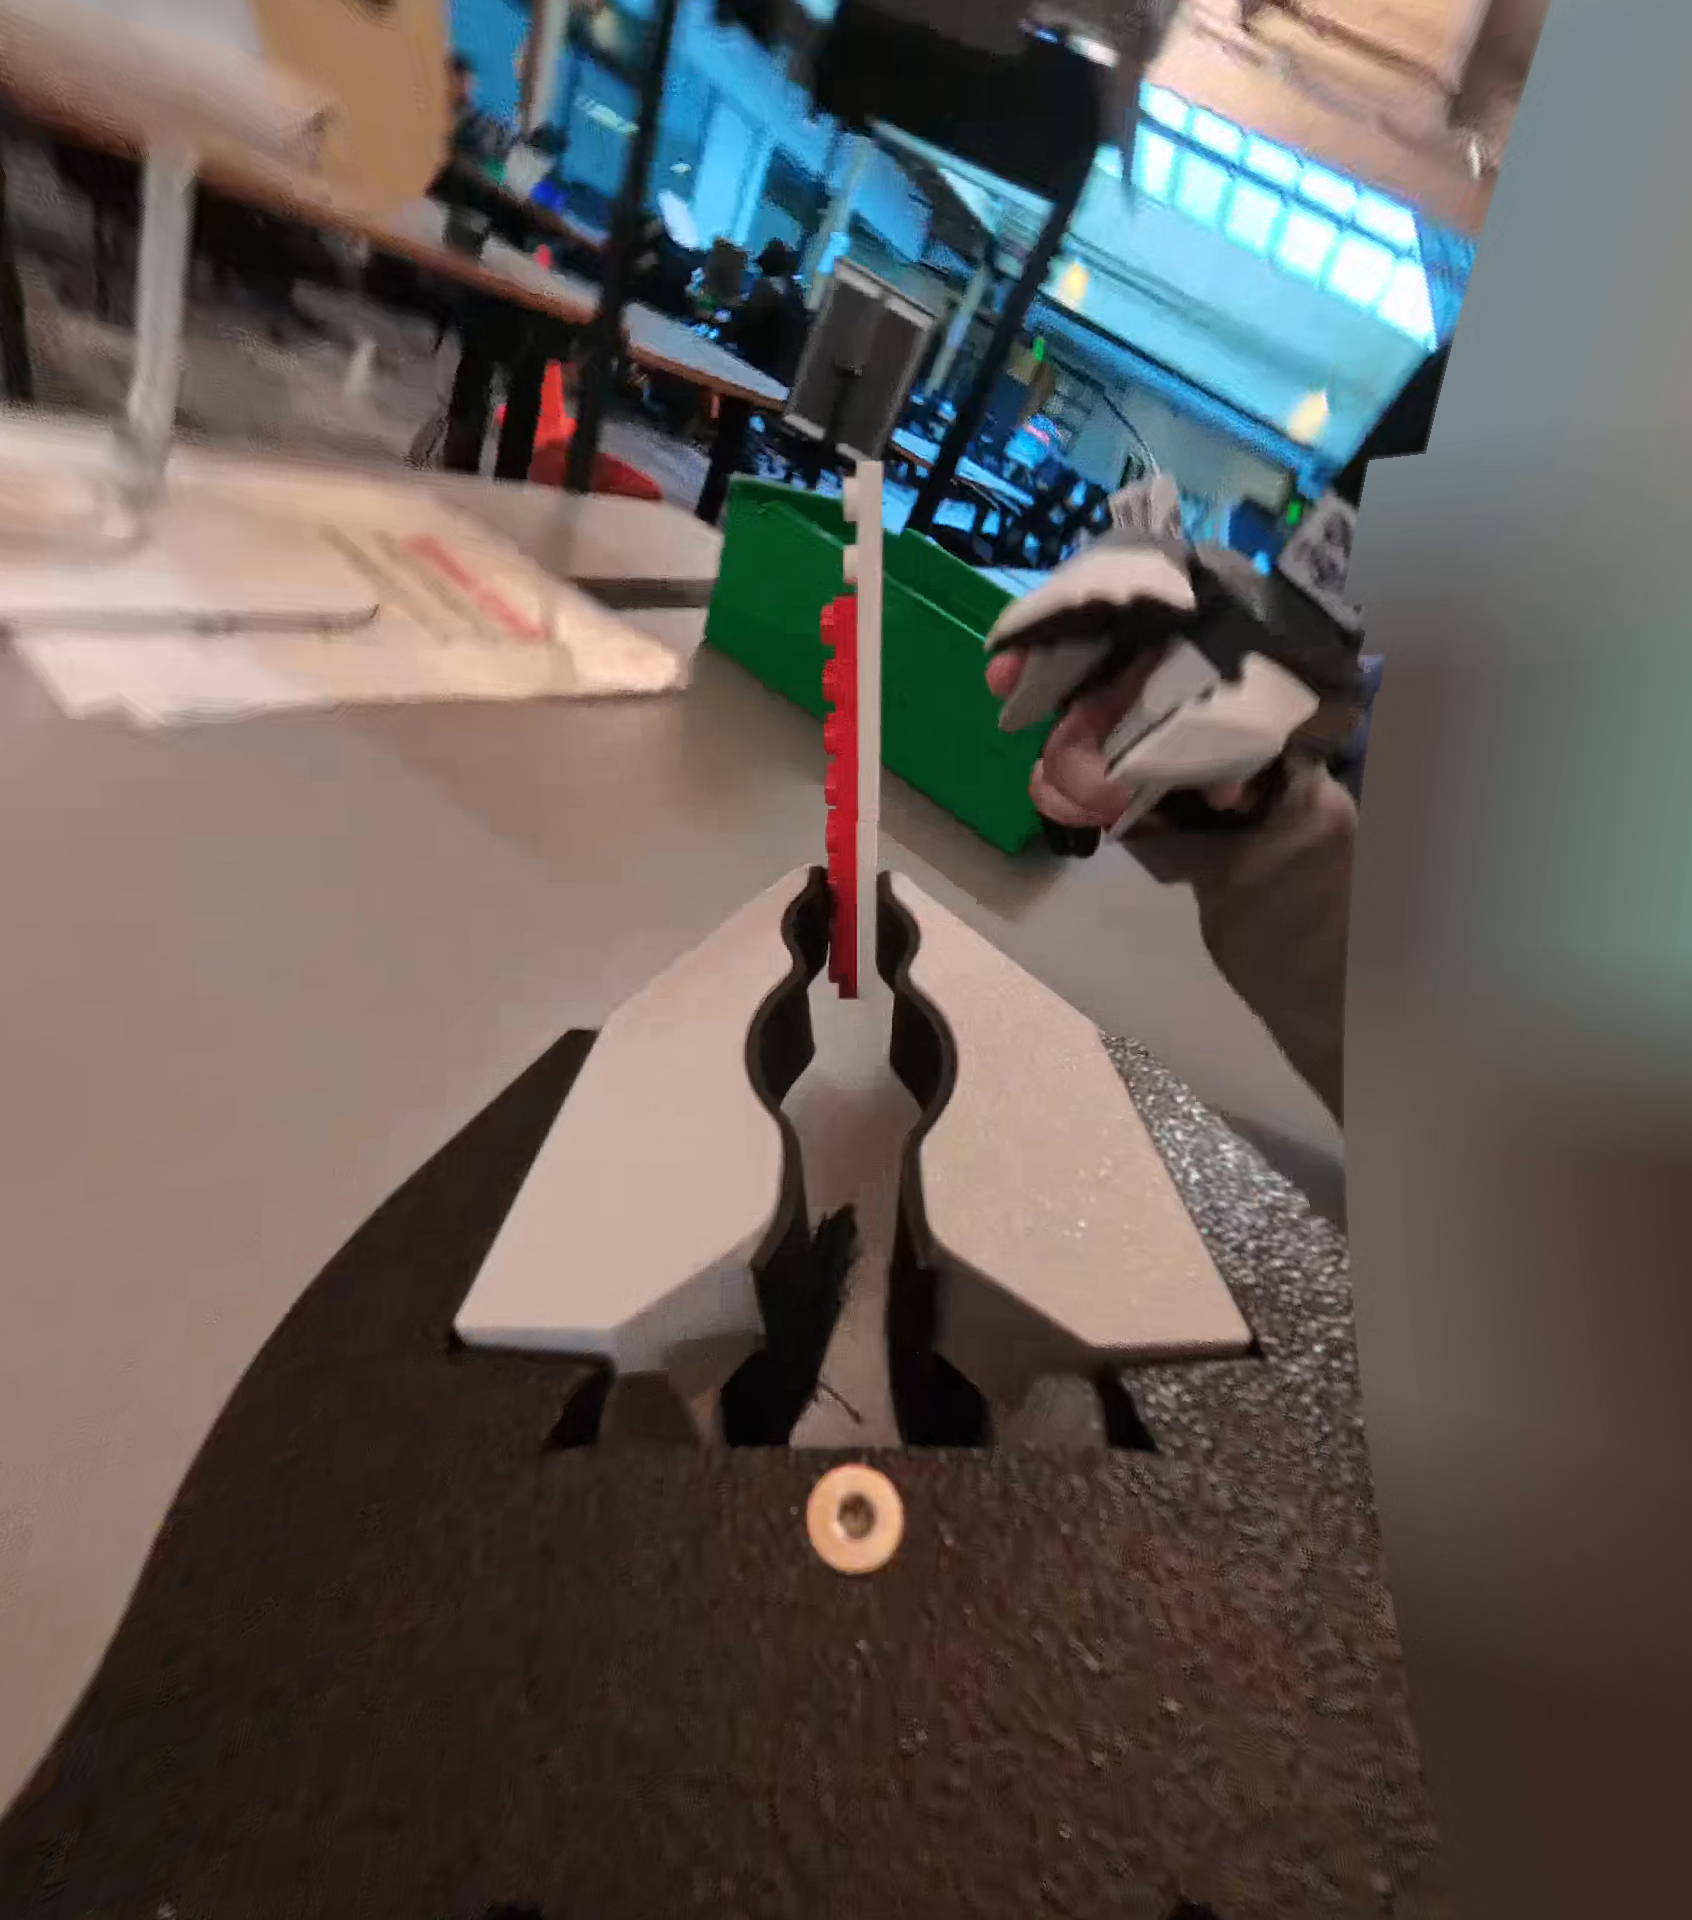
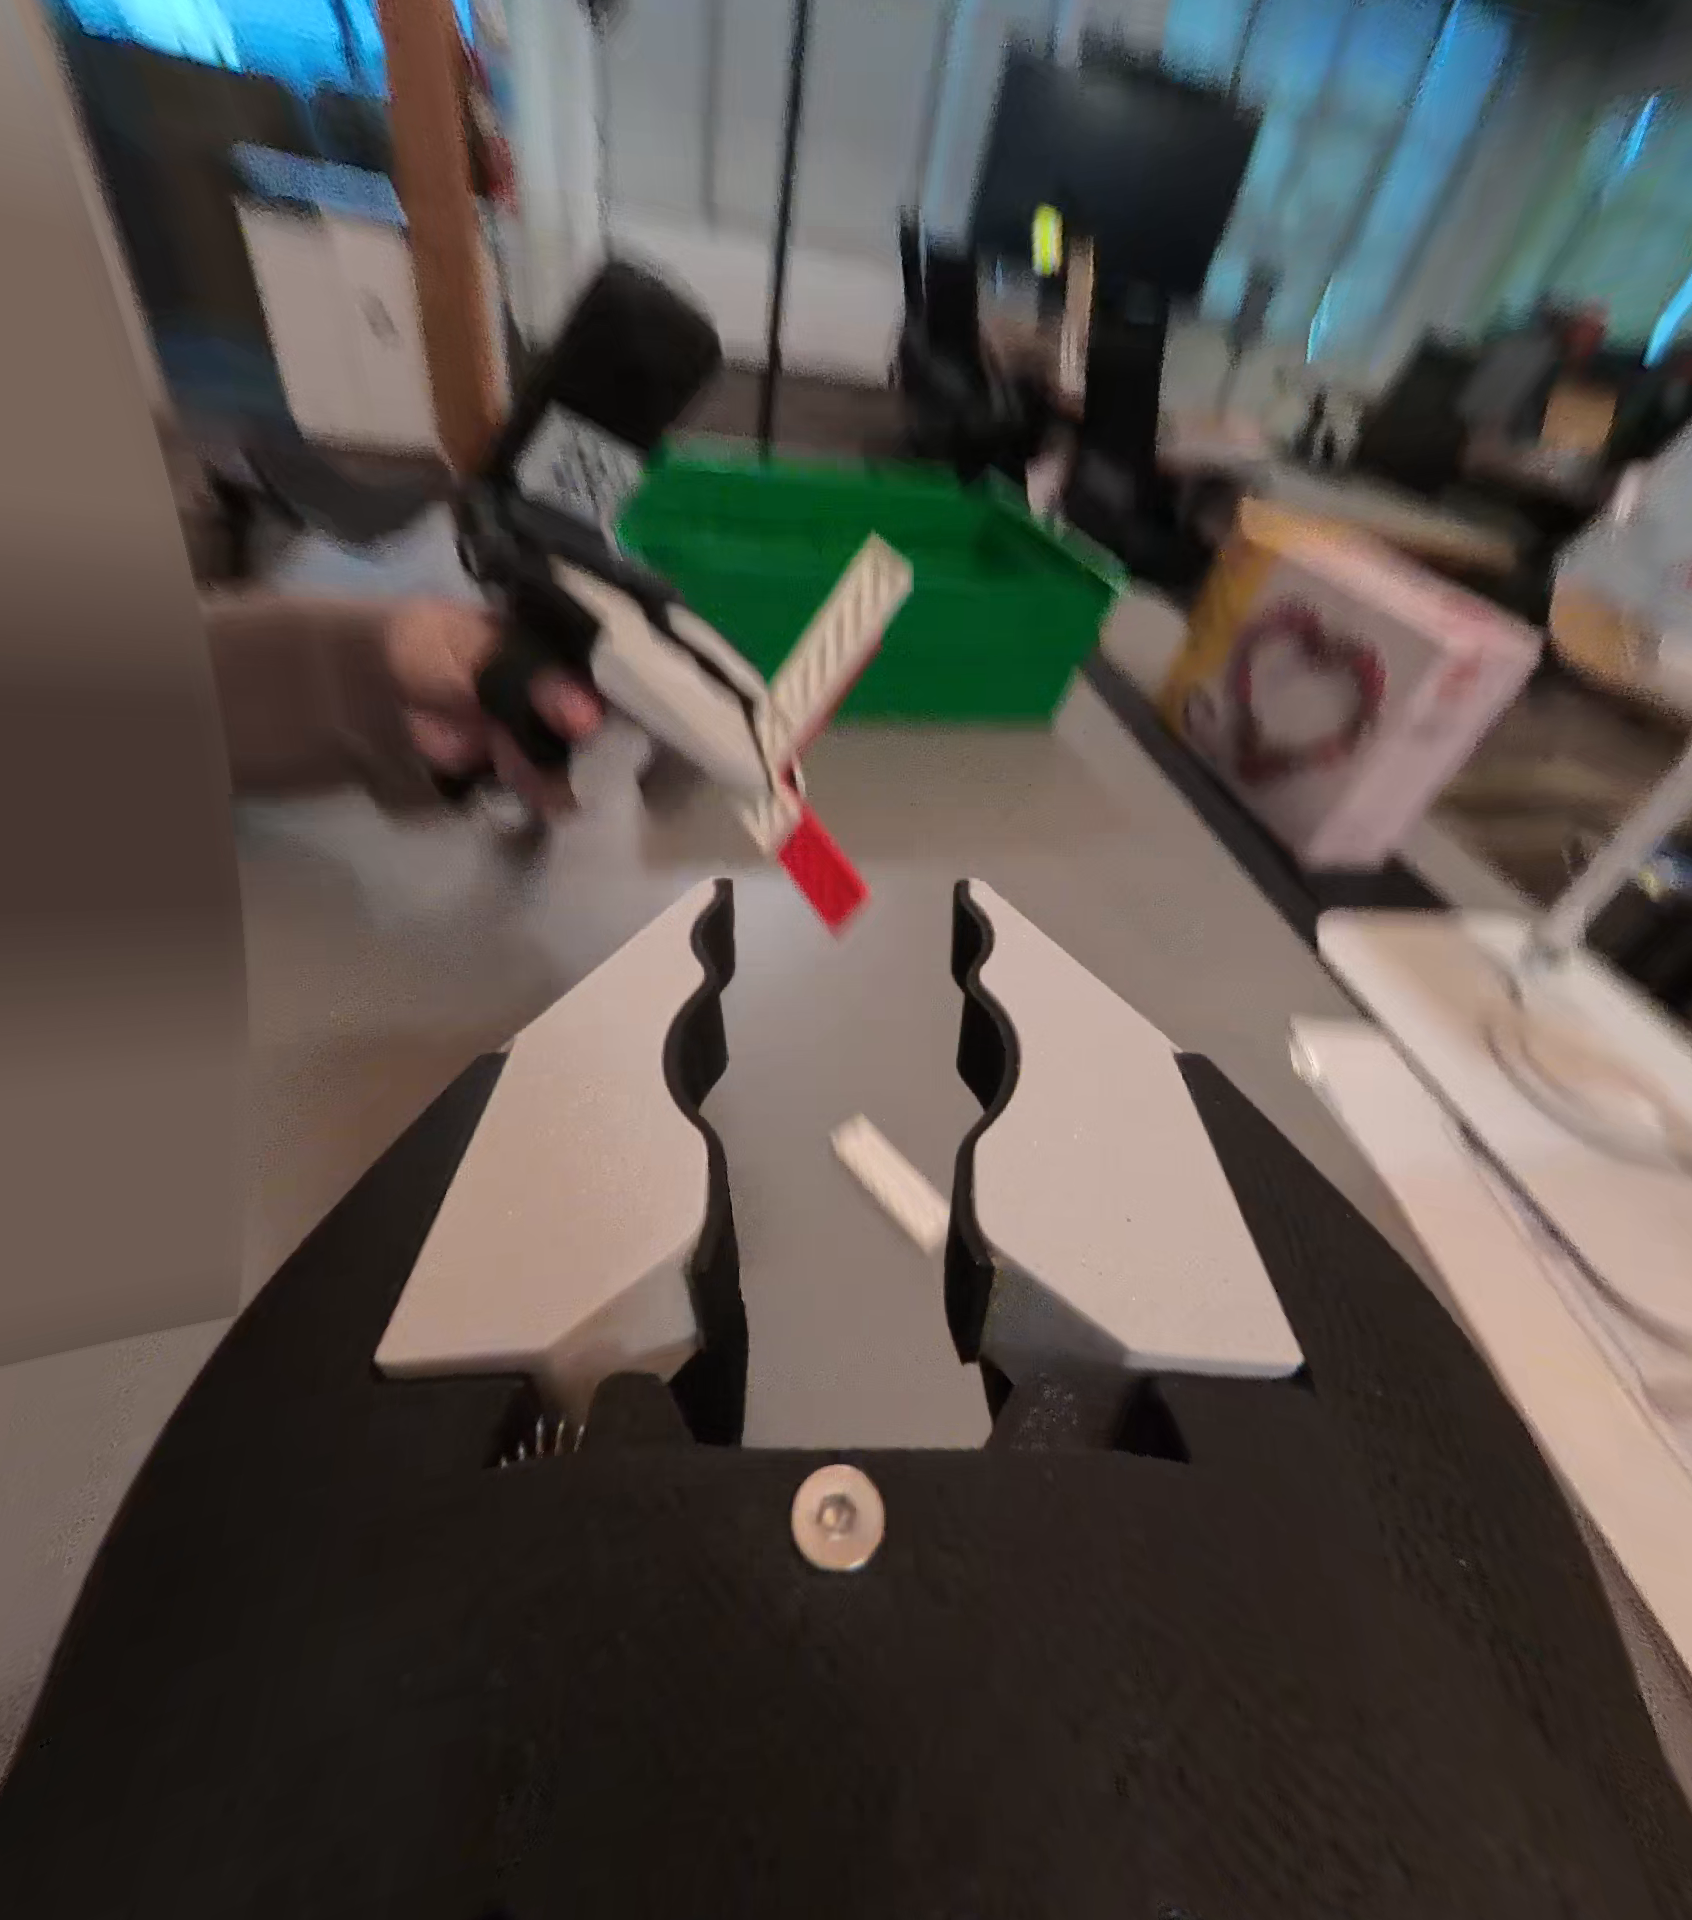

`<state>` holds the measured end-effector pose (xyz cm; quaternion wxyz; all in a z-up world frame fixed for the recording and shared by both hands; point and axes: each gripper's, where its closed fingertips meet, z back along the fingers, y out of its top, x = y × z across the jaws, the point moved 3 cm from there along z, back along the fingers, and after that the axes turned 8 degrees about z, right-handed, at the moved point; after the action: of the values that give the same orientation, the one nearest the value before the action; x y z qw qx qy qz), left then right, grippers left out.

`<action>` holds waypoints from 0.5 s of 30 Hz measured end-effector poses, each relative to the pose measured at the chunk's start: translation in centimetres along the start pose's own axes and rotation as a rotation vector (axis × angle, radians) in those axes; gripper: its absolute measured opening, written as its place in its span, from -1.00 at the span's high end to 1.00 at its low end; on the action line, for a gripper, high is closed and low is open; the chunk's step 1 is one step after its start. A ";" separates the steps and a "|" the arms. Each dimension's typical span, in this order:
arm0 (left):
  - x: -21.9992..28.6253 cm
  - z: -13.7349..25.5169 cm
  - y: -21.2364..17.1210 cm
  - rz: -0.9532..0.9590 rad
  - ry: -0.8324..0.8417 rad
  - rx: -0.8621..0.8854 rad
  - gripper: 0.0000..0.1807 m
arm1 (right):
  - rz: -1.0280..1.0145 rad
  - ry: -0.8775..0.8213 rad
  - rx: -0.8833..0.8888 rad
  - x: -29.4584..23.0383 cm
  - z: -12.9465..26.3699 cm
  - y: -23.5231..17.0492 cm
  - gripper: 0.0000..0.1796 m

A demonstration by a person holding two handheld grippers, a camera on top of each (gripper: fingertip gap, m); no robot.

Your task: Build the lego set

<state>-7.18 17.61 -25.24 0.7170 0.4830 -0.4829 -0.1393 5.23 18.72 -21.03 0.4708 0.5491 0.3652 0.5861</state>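
Observation:
My left gripper (image 1: 850, 883) is shut on a thin white lego plate with a red plate stuck on its left face (image 1: 857, 727); the assembly stands edge-on, upright above the grey table. In the right wrist view the same assembly (image 2: 826, 686) shows as a long white strip with a red piece at its lower end, held by the left gripper (image 2: 774, 769). My right gripper (image 2: 842, 894) is open and empty, just in front of the assembly. It shows farther off in the left wrist view (image 1: 1060, 675). A loose white plate (image 2: 889, 1179) lies on the table between my right fingers.
A green bin (image 2: 925, 613) stands at the back of the table; it also shows in the left wrist view (image 1: 935, 665). A white box with a heart picture (image 2: 1341, 686) sits at the right. Papers (image 1: 333, 613) and a white tray (image 2: 1569, 1091) lie near the table edges.

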 end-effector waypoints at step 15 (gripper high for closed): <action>-6.2 1.1 -2.5 0.528 -0.057 0.001 0.93 | 0.050 0.298 -0.651 1.3 -3.9 -14.2 0.59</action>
<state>-10.49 19.87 -30.71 0.7143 0.3364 -0.6125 0.0395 3.58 24.44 -34.56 0.5480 0.2877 0.2104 0.7568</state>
